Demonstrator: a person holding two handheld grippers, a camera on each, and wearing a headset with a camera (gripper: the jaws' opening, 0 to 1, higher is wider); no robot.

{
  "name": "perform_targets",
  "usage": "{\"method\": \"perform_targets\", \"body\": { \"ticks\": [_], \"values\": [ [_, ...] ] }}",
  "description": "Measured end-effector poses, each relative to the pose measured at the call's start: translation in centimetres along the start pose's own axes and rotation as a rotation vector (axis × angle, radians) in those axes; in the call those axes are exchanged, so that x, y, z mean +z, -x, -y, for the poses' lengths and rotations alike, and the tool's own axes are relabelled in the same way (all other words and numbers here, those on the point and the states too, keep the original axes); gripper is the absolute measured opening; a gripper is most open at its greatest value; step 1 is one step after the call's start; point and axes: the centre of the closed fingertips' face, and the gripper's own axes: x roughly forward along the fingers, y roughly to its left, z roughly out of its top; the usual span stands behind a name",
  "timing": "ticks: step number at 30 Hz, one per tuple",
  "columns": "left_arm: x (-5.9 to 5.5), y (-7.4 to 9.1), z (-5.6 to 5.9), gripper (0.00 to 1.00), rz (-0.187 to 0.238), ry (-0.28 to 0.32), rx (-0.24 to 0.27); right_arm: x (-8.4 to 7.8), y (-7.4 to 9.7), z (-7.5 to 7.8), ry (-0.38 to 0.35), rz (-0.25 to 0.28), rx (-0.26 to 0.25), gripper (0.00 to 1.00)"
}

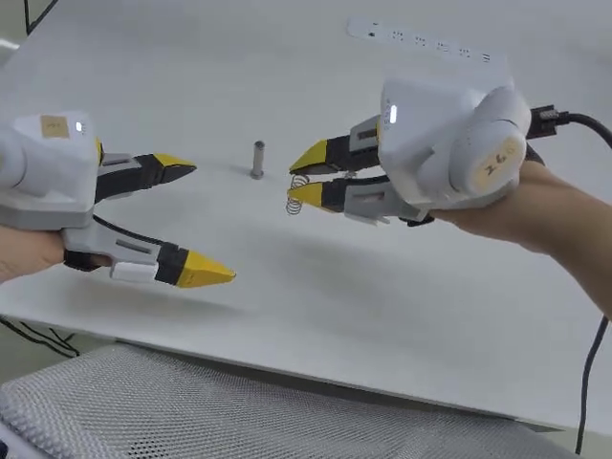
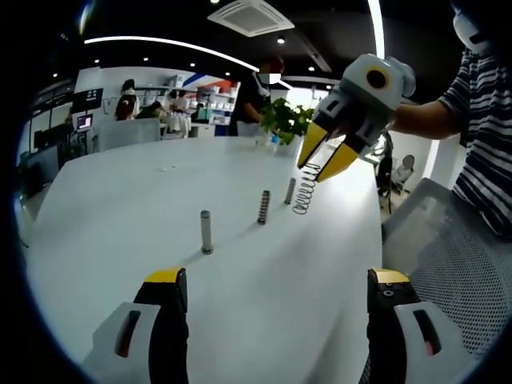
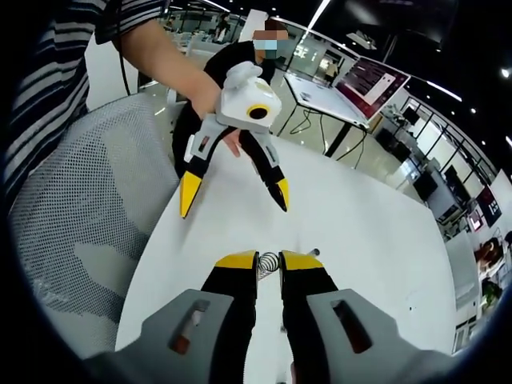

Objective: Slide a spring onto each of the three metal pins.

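My right gripper (image 1: 302, 179) is shut on a small coil spring (image 1: 295, 204), held just above the white table (image 1: 316, 287). In the right gripper view the spring (image 3: 268, 263) sits pinched between the yellow tips of the right gripper (image 3: 270, 261). A bare metal pin (image 1: 258, 159) stands upright left of those tips. The left gripper view shows that bare pin (image 2: 206, 232), then two more pins (image 2: 263, 207) (image 2: 290, 190) that each look wrapped in a spring, with the held spring (image 2: 304, 194) hanging beside the farthest. My left gripper (image 1: 196, 222) hovers open and empty at the left.
A white power strip (image 1: 430, 43) lies at the table's far edge. A grey mesh chair (image 1: 143, 402) sits below the near edge. A cable (image 1: 574, 120) trails from the right gripper. People and desks stand far off in the room (image 2: 160, 108).
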Motion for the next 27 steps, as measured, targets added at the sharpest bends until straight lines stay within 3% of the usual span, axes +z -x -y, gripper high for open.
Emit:
{"method": "perform_targets", "body": {
  "ticks": [15, 27],
  "values": [
    [0.1, 0.3, -0.2, 0.91, 0.017, 0.005, 0.005, -0.3, -2.2, 4.7, -0.007, -0.015, -0.040, 0.12],
    [0.2, 0.4, -0.1, 0.91, 0.019, 0.007, 0.006, -0.4, -3.4, 7.4, -0.051, -0.008, -0.076, 0.12]
  ]
}}
